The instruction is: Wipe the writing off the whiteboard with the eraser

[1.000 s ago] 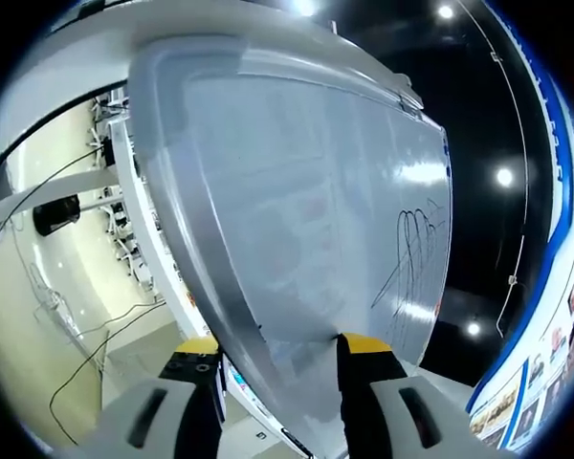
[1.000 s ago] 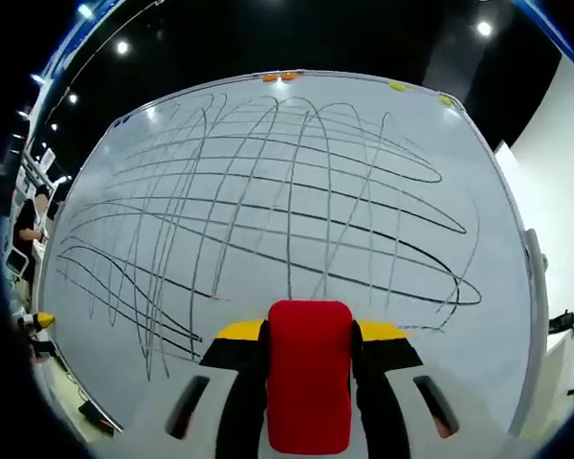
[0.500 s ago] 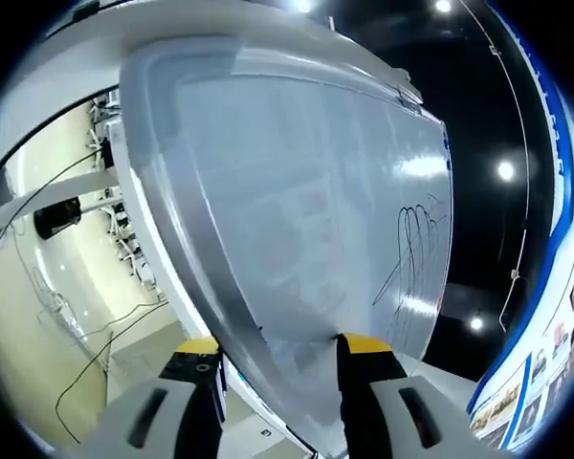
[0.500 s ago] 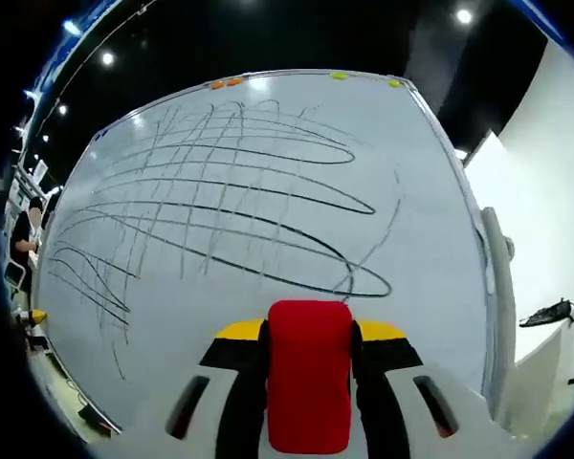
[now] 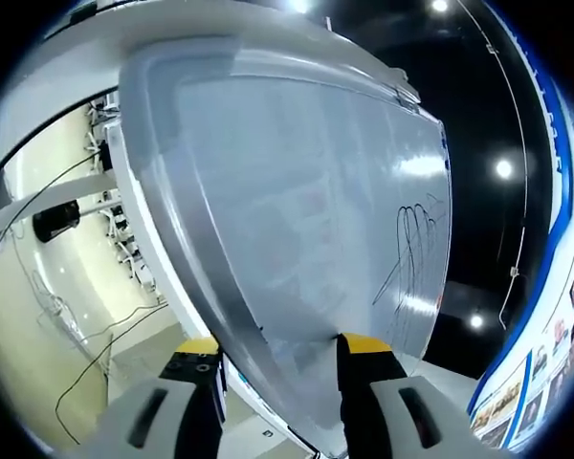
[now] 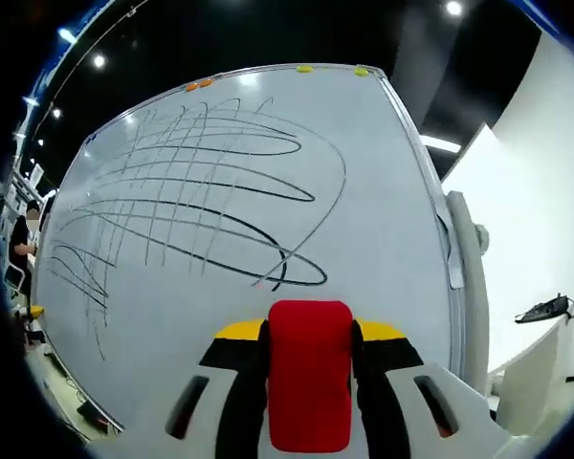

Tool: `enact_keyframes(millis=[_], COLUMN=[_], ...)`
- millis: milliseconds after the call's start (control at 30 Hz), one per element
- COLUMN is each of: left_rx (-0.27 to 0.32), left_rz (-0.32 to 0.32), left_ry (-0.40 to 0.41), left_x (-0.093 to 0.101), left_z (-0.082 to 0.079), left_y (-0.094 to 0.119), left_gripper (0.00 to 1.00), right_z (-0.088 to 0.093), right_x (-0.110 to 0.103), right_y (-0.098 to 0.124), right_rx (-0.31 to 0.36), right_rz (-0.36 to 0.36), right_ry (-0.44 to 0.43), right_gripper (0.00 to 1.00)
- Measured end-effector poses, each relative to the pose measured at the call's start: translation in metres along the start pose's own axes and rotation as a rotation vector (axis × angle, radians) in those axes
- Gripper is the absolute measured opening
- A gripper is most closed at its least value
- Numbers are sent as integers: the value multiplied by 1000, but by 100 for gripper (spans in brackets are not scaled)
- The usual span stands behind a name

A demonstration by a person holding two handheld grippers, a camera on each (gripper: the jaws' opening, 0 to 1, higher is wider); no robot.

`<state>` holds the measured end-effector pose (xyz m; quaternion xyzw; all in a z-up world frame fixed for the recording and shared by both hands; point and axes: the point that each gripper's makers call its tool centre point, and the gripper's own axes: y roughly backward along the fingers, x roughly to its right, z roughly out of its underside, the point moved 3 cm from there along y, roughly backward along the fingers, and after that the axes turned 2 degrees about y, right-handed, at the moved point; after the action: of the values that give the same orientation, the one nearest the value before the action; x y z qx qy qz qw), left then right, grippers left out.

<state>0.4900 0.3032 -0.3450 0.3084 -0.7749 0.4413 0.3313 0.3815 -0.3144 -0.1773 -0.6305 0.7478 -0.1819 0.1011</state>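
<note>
Red eraser [image 6: 309,373] sits clamped between the jaws of our right claw [image 6: 310,356], held up facing the whiteboard [image 6: 383,239], where black looping scribbles [image 6: 187,196] cover the left and middle while the strip along the right edge is wiped bare. Our left claw [image 5: 279,356] is spread with nothing gripped; its jaws straddle the whiteboard's [image 5: 316,220] grey side frame [image 5: 196,239], seen edge-on, with a few black strokes [image 5: 413,251] at the far end and loose cables [image 5: 77,325] on the floor [image 5: 29,363].
</note>
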Motion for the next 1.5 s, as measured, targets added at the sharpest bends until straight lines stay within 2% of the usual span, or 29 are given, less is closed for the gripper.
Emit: enact_keyframes(millis=[233, 333, 367, 467, 600, 700, 867, 1033, 1267, 1500], left_rx=[-4, -8, -27, -34, -18, -12, -4, 5, 46, 62], left_rz=[-6, -9, -20, -23, -17, -9, -4, 5, 4, 18], left_ry=[-1, -1, -12, -18, -19, -12, -9, -11, -15, -3], left_x=[-5, -5, 0, 3, -3, 1, 2, -5, -8, -9], left_z=[-3, -4, -2, 0, -2, 1, 0, -4, -5, -5], left_y=[-2, -3, -2, -1, -2, 0, 0, -2, -2, -3], left_gripper=[48, 48, 48, 49, 49, 48, 48, 48, 47, 46], right_z=[-1, -7, -9, -14, -17, -22, -23, -24, -24, -27], right_x=[8, 12, 15, 15, 18, 24, 21, 15, 6, -7], right_y=[-5, -12, -14, -19, -21, -20, -18, -17, -17, -17], right_rx=[-41, -40, -39, -52, -64, -52, -53, -35, -19, -11], right_rz=[-2, 7, 9, 6, 1, 13, 31, 59, 97, 107], right_ry=[15, -23, -33, -25, -16, -41, -65, -115, -184, -185], right_gripper=[36, 36, 36, 36, 36, 36, 36, 36, 36, 36])
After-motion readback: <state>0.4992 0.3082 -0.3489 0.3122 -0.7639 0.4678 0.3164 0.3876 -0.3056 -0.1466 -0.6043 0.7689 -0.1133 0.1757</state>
